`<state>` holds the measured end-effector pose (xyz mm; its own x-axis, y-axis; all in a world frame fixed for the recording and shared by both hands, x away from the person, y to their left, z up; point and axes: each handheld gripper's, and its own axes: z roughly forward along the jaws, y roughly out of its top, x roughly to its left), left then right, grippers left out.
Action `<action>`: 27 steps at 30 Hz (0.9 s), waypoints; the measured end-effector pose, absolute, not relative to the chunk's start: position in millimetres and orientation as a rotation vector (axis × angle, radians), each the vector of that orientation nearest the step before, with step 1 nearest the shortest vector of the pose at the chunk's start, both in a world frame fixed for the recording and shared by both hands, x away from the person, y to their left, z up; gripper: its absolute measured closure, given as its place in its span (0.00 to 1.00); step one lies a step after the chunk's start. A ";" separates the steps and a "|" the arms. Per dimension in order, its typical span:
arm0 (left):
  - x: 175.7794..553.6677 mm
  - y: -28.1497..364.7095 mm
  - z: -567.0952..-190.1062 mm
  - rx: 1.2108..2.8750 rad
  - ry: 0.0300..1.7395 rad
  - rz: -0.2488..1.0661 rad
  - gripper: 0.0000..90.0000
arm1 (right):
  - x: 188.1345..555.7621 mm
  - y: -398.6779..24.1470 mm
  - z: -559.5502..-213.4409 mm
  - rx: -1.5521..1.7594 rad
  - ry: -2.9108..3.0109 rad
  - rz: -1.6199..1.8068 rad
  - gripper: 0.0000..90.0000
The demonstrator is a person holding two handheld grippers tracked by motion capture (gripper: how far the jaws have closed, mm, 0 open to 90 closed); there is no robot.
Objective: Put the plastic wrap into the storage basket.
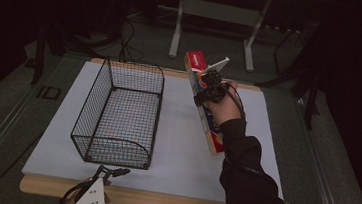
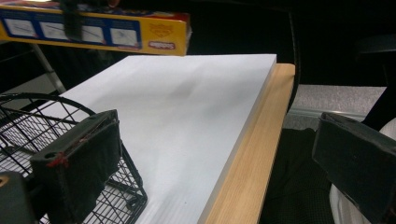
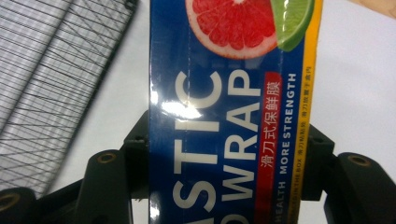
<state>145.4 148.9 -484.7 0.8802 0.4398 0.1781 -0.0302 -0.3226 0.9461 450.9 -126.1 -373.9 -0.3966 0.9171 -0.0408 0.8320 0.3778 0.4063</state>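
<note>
A long blue, red and yellow plastic-wrap box (image 1: pixel 208 109) hangs above the white board, right of centre, with my right gripper (image 1: pixel 210 91) shut across its middle. In the right gripper view the box (image 3: pixel 229 112) runs up between the two black jaws, showing a grapefruit picture and white lettering. The same box (image 2: pixel 98 31) shows high at the top left of the left gripper view. My left gripper (image 1: pixel 107 172) rests at the table's front edge, just before the wire basket (image 1: pixel 120 113). Its jaws stand wide apart with nothing between them (image 2: pixel 224 163).
The black wire basket (image 2: pixel 28 135) stands on the left half of the white board (image 1: pixel 174 151), which lies on a wooden table (image 1: pixel 159 200). The basket holds nothing. Metal table legs (image 1: pixel 177 26) stand on the dark floor behind.
</note>
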 end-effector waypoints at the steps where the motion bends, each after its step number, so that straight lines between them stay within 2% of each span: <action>1: 145.4 148.9 -484.7 1.846 0.306 0.488 0.02 | 450.7 -123.2 -371.9 1.546 2.385 0.481 0.44; 27: 143.0 148.8 -483.3 1.835 0.305 0.495 0.02 | 436.0 -47.4 -324.5 1.386 2.408 0.629 0.44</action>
